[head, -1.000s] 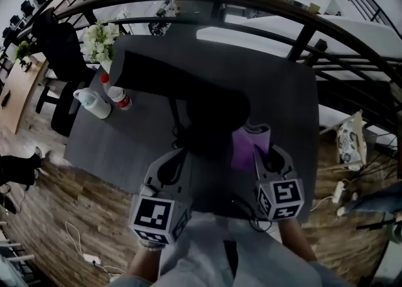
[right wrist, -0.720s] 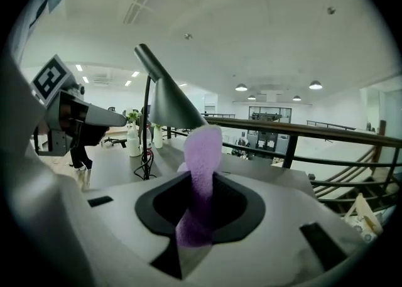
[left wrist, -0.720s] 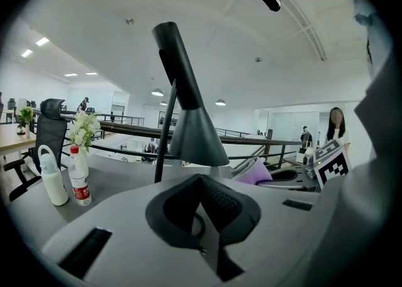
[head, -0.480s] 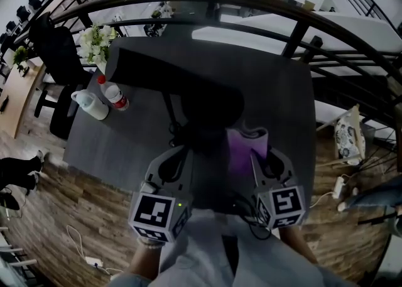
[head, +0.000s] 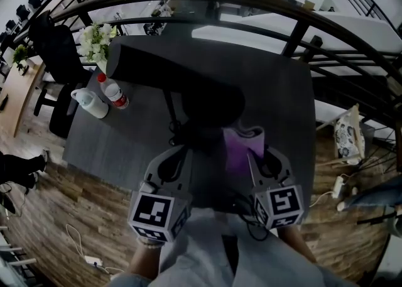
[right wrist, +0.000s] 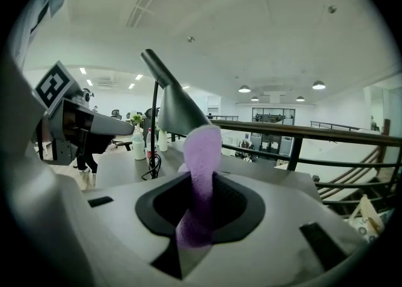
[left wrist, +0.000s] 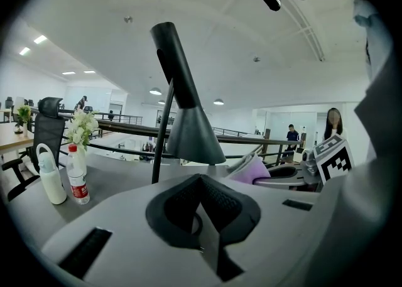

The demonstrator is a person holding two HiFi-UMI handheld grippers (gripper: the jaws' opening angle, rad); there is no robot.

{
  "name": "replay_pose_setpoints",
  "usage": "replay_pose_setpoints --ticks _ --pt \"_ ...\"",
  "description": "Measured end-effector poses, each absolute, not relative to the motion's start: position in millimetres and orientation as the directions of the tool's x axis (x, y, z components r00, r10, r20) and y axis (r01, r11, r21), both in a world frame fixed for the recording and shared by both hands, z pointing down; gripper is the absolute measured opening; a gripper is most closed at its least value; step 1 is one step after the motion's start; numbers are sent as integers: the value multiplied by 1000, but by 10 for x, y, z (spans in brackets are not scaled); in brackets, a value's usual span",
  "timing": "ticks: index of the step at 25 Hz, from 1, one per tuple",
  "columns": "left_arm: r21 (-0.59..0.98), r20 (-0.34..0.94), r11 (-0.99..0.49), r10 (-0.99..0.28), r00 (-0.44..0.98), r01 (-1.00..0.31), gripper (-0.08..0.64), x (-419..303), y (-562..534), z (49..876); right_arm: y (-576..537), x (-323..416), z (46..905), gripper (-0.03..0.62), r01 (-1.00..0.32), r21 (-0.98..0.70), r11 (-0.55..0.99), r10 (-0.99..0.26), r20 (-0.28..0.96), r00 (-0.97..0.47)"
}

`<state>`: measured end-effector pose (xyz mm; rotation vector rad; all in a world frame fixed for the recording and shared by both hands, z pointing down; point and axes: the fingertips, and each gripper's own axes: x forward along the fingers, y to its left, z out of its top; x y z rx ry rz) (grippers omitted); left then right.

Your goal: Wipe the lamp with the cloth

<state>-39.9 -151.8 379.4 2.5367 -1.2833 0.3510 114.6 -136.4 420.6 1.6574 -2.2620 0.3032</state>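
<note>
Right gripper view, frame centre: right gripper [right wrist: 200,213] clamped on purple cloth [right wrist: 202,154]; lamp [right wrist: 173,107] upper left; left gripper [left wrist: 202,216] closed, empty.

The black cone-shaded desk lamp [head: 210,107] fills the middle of the dark grey table [head: 282,85], and its long slanted head overhangs the left-centre. Its thin black pole [left wrist: 161,135] and a coiled black cable [head: 176,130] stand just ahead of the left gripper [head: 173,154], whose jaws are together. The purple cloth [head: 242,146] clamped in the right gripper [head: 260,152] rises close to the shade. Right of the lamp the tabletop lies bare up to the black metal railing [head: 301,25]. A white spray bottle [head: 89,103], a red-capped clear bottle [head: 117,97] and white flowers [head: 94,41] block the far-left corner.
</note>
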Motion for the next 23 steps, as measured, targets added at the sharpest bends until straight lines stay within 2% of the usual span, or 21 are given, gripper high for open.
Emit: replay_pose_setpoints --ticks 23 --pt "136 355 -571 -735 578 -810 9 -425 -1485 3805 -1337 1111 4275 89 -948 25 317 -869 407 -280"
